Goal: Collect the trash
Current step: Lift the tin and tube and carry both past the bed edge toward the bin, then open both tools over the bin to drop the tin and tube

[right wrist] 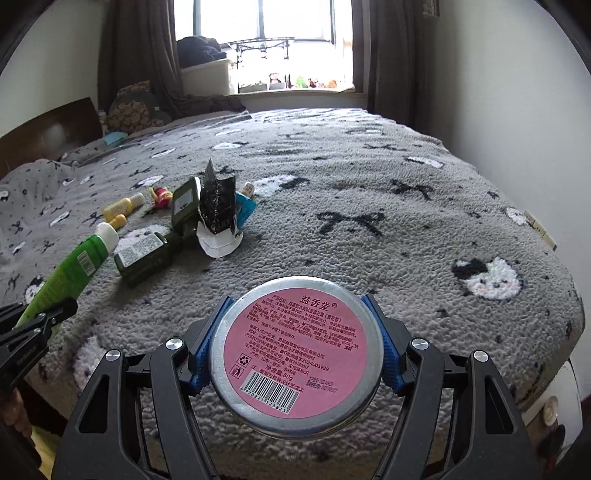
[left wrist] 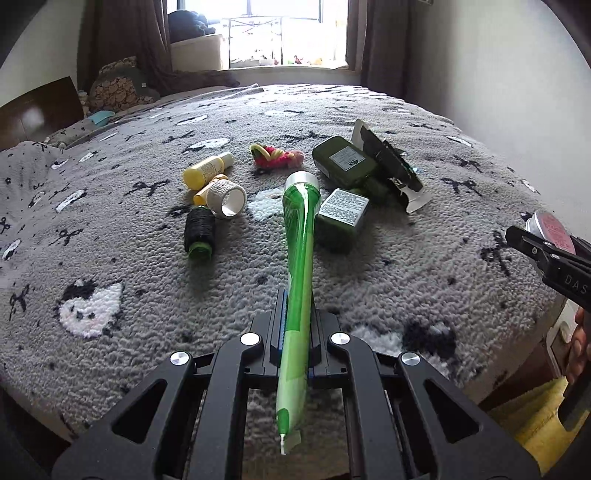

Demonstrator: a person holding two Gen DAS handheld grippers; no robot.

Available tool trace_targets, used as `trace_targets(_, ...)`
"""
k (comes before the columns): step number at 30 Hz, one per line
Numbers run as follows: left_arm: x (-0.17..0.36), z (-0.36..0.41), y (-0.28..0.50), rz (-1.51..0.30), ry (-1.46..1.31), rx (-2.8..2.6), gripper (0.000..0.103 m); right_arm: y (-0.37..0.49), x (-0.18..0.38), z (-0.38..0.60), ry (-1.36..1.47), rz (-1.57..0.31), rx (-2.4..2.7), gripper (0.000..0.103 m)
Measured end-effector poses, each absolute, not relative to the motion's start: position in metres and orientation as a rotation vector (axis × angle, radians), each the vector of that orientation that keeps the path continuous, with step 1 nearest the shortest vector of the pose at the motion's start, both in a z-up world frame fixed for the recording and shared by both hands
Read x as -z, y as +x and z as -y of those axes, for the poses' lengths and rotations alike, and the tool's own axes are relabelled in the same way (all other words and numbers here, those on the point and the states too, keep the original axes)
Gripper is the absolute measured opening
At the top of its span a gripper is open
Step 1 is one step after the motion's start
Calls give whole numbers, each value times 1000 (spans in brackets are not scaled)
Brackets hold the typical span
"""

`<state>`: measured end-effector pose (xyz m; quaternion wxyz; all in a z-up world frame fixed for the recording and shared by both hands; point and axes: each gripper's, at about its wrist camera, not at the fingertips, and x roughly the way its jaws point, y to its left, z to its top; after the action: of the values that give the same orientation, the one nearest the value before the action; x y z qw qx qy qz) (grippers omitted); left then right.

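My left gripper is shut on a green tube with a silver cap and holds it above the bed's near edge; the tube also shows in the right wrist view. My right gripper is shut on a round tin with a pink label, held above the bed; it also shows at the right edge of the left wrist view. More trash lies on the grey blanket: two dark green bottles, a torn black wrapper, a yellow bottle, a tape roll, a black spool.
A red and yellow hair tie lies behind the pile. A blue tube sits behind the wrapper. Pillows and a headboard are at the far left. A window is beyond the bed. A white wall is on the right.
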<state>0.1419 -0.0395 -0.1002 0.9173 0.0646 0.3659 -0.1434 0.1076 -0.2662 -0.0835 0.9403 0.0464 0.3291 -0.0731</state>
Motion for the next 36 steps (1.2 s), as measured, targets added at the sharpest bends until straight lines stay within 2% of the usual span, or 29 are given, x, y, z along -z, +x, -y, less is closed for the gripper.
trace_targets(7, 81, 35, 87, -664, 174, 318, 7, 60, 63, 250, 71, -584, 86, 71)
trace_targets(15, 84, 25, 12, -674, 197, 389, 7, 7, 72, 224, 32, -587, -9, 71)
trace_targets(26, 140, 12, -37, -864, 170, 441, 7, -22, 125, 202, 39, -766, -97, 71)
trace_targets(36, 221, 16, -24, -1127, 120, 497, 7, -9, 187, 186, 104, -992, -171, 71)
